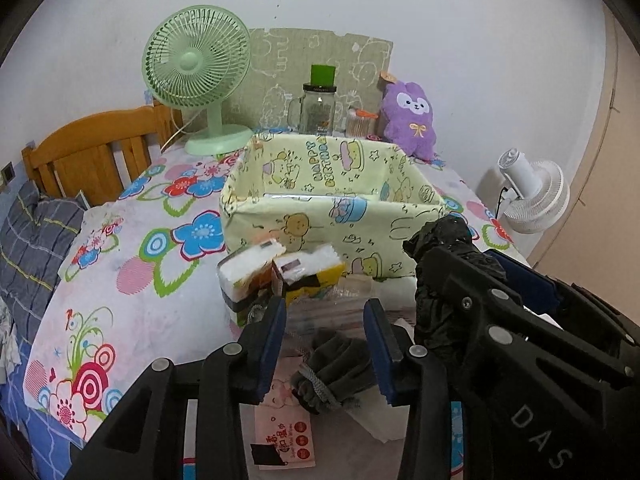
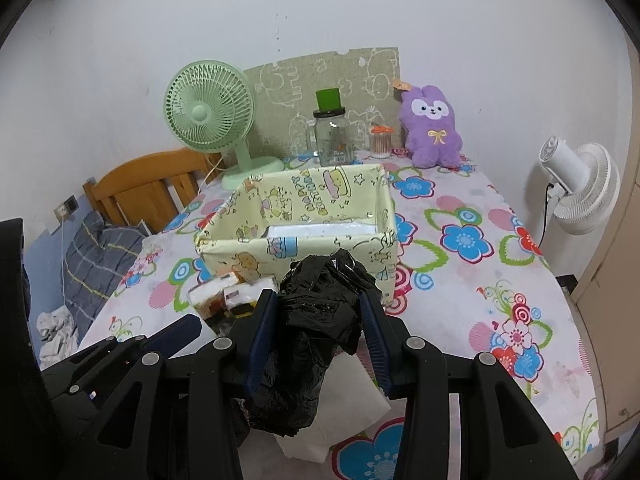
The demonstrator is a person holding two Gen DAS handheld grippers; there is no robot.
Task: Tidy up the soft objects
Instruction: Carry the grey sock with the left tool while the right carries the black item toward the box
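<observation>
Soft things are what you handle here, and two of them are already in your grippers. From the left wrist camera, your left gripper (image 1: 326, 344) has its two blue pads on both sides of a dark grey folded cloth (image 1: 332, 372) (it looks like a sock or a glove, I cannot tell which). The pads touch its sides, so the jaws are pinching it, and it hangs above a pink printed packet (image 1: 286, 432) on the table. Just ahead of the fingers two tissue packs (image 1: 280, 276) stand against the front wall of the pale yellow cartoon box (image 1: 320, 232). At the right side you see your other gripper with a crumpled black plastic bag (image 1: 440, 240) near the box corner. Behind the box stand a green fan (image 1: 196, 80), a glass jar (image 1: 318, 110) and a purple plush toy (image 1: 412, 120).

From the right wrist camera, your right gripper (image 2: 320, 320) is pressed on the black plastic bag (image 2: 316, 320); the bag fills the gap between the blue pads and bulges above them, close to the front wall of the box (image 2: 296, 248). A white sheet (image 2: 344, 420) lies on the flowered tablecloth (image 2: 480, 280) under the bag. The inside of the box shows only its pale floor. A white fan (image 2: 580, 192) stands at the right, off the table.
</observation>
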